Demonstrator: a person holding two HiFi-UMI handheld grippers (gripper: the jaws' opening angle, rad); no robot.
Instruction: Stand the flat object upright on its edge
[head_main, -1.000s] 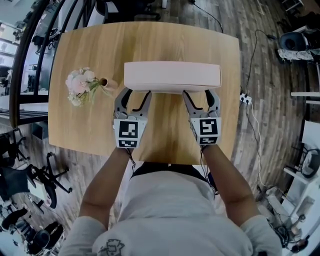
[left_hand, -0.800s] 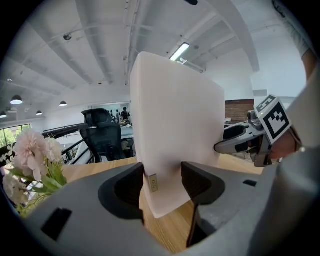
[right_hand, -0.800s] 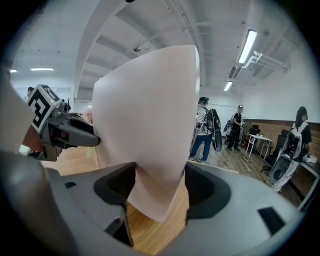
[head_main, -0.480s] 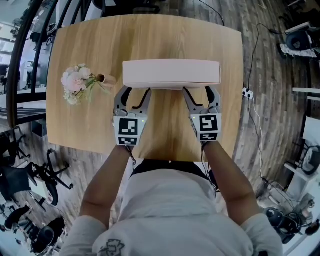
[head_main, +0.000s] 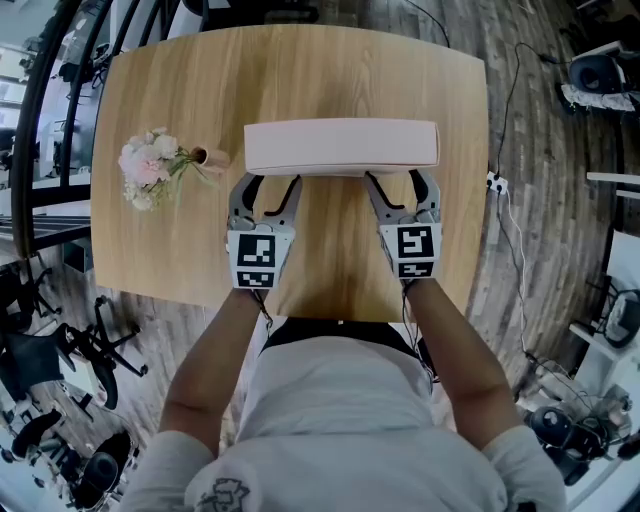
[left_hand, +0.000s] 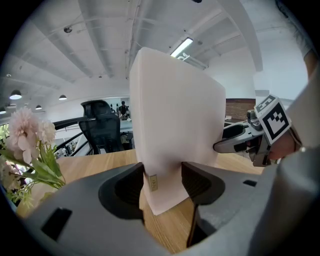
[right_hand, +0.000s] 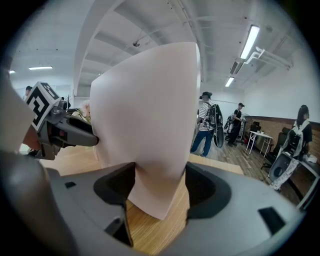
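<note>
Forearms parallel, forward; left tool (head_main: 270, 185), right tool (head_main: 398, 182) each clamped wide on upright pink pad (head_main: 340, 145).

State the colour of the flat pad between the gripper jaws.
The pad is pale pink, clearest in the head view.

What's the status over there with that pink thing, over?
Left gripper, right gripper: fingers clamped on pink pad. Pad upright, long edge down. Flowers at left, clear of it.
</note>
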